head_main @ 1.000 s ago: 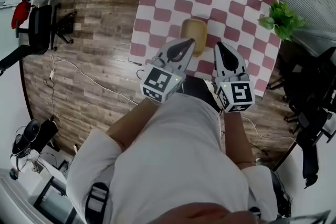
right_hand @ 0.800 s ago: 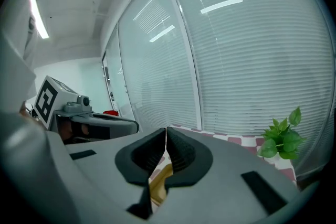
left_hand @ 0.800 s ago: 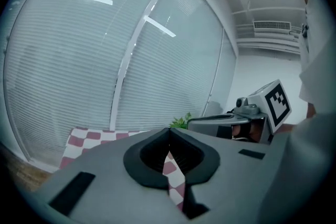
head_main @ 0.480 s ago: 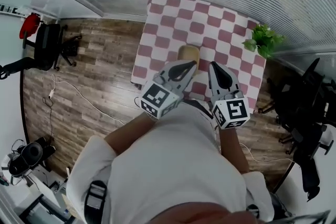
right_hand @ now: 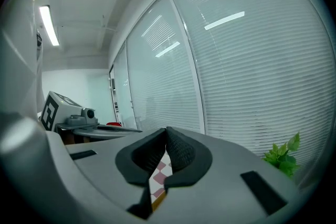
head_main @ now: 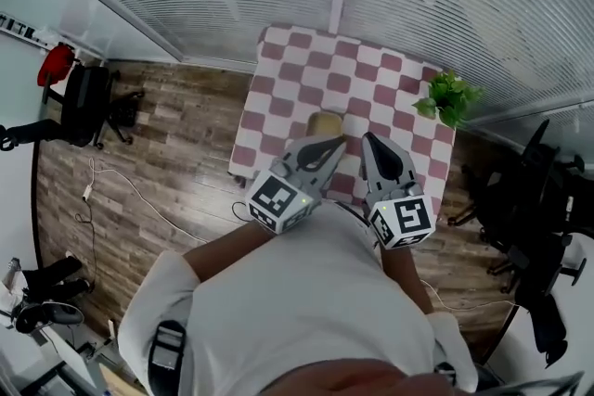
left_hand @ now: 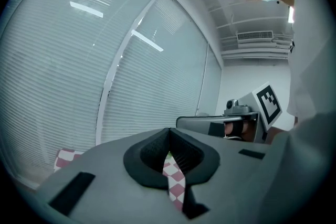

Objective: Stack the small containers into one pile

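Observation:
A tan container pile (head_main: 326, 122) stands near the front edge of the table with the red-and-white checked cloth (head_main: 306, 70) in the head view. How many containers it holds I cannot tell. My left gripper (head_main: 327, 144) hangs just before it, held high and close to the body, jaws shut on nothing. My right gripper (head_main: 371, 142) is beside it to the right, also shut and empty. In the left gripper view the left gripper (left_hand: 168, 136) shows only a sliver of checked cloth below its tips. The right gripper (right_hand: 166, 134) points at the window blinds.
A green potted plant (head_main: 447, 97) sits at the table's right corner. Blinds cover the wall behind the table. A black office chair (head_main: 83, 93) stands at the left on the wooden floor, and more dark chairs (head_main: 520, 190) at the right. A cable (head_main: 139, 195) lies on the floor.
The view has pulled up and back, so the table and the tan pile look smaller and farther. Both grippers stay shut, side by side, close to the body.

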